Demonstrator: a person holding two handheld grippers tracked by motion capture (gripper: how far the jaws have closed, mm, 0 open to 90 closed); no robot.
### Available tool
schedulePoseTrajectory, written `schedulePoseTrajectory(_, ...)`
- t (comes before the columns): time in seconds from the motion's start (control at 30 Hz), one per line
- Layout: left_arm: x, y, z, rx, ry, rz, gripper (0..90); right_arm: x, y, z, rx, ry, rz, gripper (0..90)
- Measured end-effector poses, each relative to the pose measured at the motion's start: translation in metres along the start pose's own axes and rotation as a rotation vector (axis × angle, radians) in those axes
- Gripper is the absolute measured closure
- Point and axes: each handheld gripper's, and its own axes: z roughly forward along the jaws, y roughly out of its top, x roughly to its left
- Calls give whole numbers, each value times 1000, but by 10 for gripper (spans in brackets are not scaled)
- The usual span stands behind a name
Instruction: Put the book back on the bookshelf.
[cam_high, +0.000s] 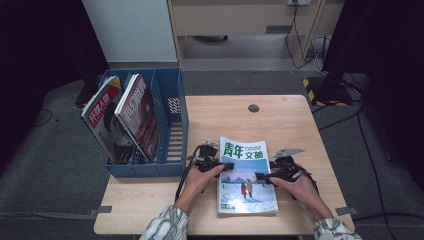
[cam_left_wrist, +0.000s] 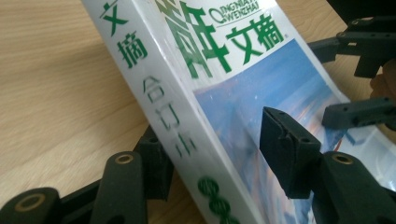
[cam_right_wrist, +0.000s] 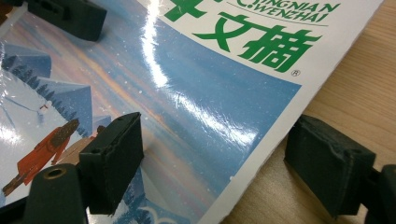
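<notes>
A thick magazine (cam_high: 245, 185) with a white and blue cover and green characters lies on the wooden table (cam_high: 285, 125) near its front edge. My left gripper (cam_high: 227, 166) is at the magazine's spine. In the left gripper view one jaw sits under the spine of the magazine (cam_left_wrist: 196, 70) and the other stands just above the cover, so the left gripper (cam_left_wrist: 215, 154) is open around it. My right gripper (cam_high: 260, 176) is open at the opposite edge. In the right gripper view the right gripper (cam_right_wrist: 215, 158) has one jaw over the magazine (cam_right_wrist: 187, 84) and one on the table beside it.
A blue file rack (cam_high: 172, 125) stands at the table's left edge. It holds two upright magazines (cam_high: 107, 120) (cam_high: 140, 115) in its left slots, and its right slot has room. A round cable hole (cam_high: 253, 108) sits at the table's far middle.
</notes>
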Motion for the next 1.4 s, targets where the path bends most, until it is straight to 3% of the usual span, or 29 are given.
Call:
schedulePoseTrajectory(0.33,-6,24,-1,-22,0,-1,459,7,-4,-1,-21,6,-8,249)
schedulePoseTrajectory(0.7,-3,35,0,-31,-10,-17,470,10,-5,0,-25,2,-14,252)
schedulePoseTrajectory(0.97,-3,42,4,-10,-15,1,470,9,-7,0,-41,12,-15,252)
schedulePoseTrajectory(1.23,2,41,13,1,-44,-26,472,12,-7,0,-46,16,-38,253)
schedulePoseTrajectory(1.4,4,41,15,-7,-94,-27,410,13,-7,1,-47,15,-46,254)
